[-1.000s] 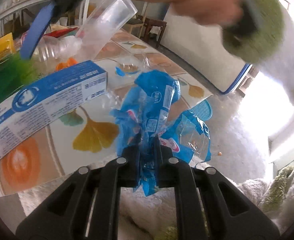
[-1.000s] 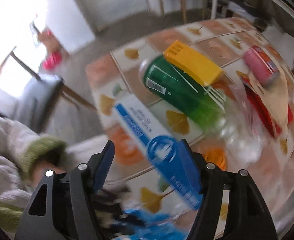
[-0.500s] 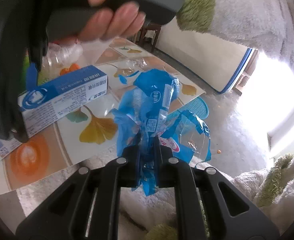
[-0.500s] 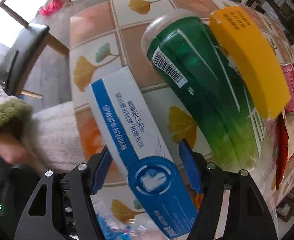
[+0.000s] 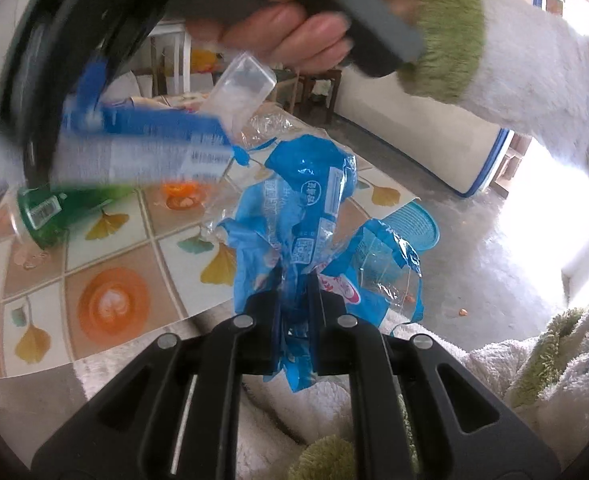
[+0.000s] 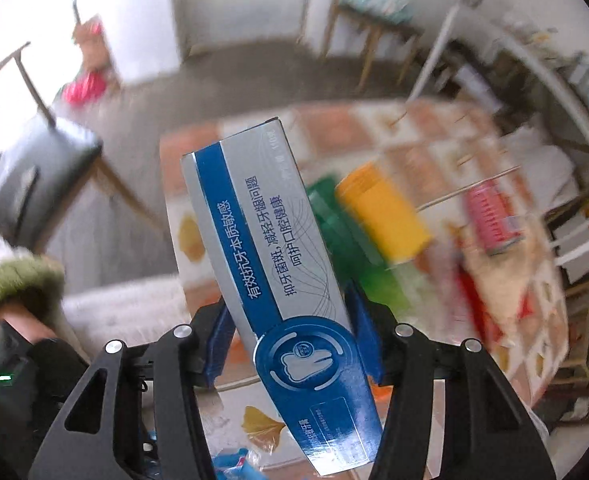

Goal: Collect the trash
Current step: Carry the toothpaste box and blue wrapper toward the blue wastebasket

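A crumpled blue-and-clear plastic wrapper (image 5: 306, 216) stands pinched in the left tool (image 5: 294, 300), whose 2 black fingers are clenched tight on its glossy, creased film, holding it over the near edge of the surface (image 5: 106, 264), a glossy cloth printed with orange squares and yellow ginkgo leaves. The wrapper's loose end hangs below the fingers, above fluffy white fabric (image 5: 294, 408).

The right tool (image 6: 288, 340) grasps a long rectangular blue-and-grey cardboard toothpaste box (image 6: 266, 264), its 2 blue pads pressing the box's long sides as the jaws close in on it. The box is lifted off the surface and tilts away from the camera, its smooth printed face showing a round tooth emblem and white lettering. Seen from the left wrist, the same box (image 5: 134, 148) streaks as a blur across the upper left, carried by a hand (image 5: 306, 28) in a fuzzy white sleeve with a shaggy green cuff (image 5: 446, 40).

Lying on the surface are a translucent green plastic bottle (image 5: 50, 208) on its side, a clear crinkled plastic bottle (image 5: 242, 96), a yellow rectangular box (image 6: 382, 212) touching the green bottle, and a red cylindrical can (image 6: 490, 216), the last 2 blurred. A round blue ribbed plastic basket (image 5: 414, 228) sits on the grey floor beyond the surface's corner.
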Demonstrator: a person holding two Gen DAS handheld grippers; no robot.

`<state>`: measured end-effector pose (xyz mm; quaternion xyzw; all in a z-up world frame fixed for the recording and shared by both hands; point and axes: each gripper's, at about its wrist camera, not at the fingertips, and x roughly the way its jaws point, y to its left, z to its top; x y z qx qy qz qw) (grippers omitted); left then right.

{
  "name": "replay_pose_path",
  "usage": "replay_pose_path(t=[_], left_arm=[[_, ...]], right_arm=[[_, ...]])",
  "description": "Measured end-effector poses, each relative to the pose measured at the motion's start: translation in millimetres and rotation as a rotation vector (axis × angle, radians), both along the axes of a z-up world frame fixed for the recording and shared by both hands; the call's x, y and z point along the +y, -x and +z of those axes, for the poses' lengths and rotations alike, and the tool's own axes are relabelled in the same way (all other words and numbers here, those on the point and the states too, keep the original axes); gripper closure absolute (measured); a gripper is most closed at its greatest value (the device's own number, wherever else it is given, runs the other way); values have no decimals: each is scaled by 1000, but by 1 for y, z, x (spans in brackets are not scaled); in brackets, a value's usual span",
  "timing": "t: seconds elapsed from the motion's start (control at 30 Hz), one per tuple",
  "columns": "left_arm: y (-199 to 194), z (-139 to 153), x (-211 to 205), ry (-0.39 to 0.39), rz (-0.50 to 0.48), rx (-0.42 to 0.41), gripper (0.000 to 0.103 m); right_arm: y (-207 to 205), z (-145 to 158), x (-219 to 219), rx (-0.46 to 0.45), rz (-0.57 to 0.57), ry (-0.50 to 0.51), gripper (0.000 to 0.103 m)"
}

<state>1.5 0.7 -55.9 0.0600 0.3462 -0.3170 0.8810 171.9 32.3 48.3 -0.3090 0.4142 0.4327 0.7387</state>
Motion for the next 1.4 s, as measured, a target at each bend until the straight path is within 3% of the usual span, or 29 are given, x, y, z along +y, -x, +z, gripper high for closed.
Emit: replay_pose_path(t=[0.3, 0.47, 0.63, 0.83, 1.03, 1.27, 1.4], left_arm=[[11, 25, -16, -23, 20, -57, 94], [5, 38, -30, -22, 25, -84, 94], [-9, 64, -50, 6, 4, -110, 94], [-43, 93, -102, 55, -107, -70, 94], [-94, 96, -199, 60, -276, 98, 94], [-160, 48, -341, 30, -387, 419, 94], [-192, -8, -423, -75, -375, 554, 94]], right_arm=[[43, 110, -112, -152, -276, -375, 51], [65, 140, -187, -223, -436, -477, 51], [89, 145, -262, -256, -607, -545, 51], [106, 115, -345, -195, -873, -602, 51], [123, 63, -438, -108, -1158, -658, 51], [116, -36, -543, 120, -1462, -770, 51], [109, -98, -592, 251, -1588, -848, 51]])
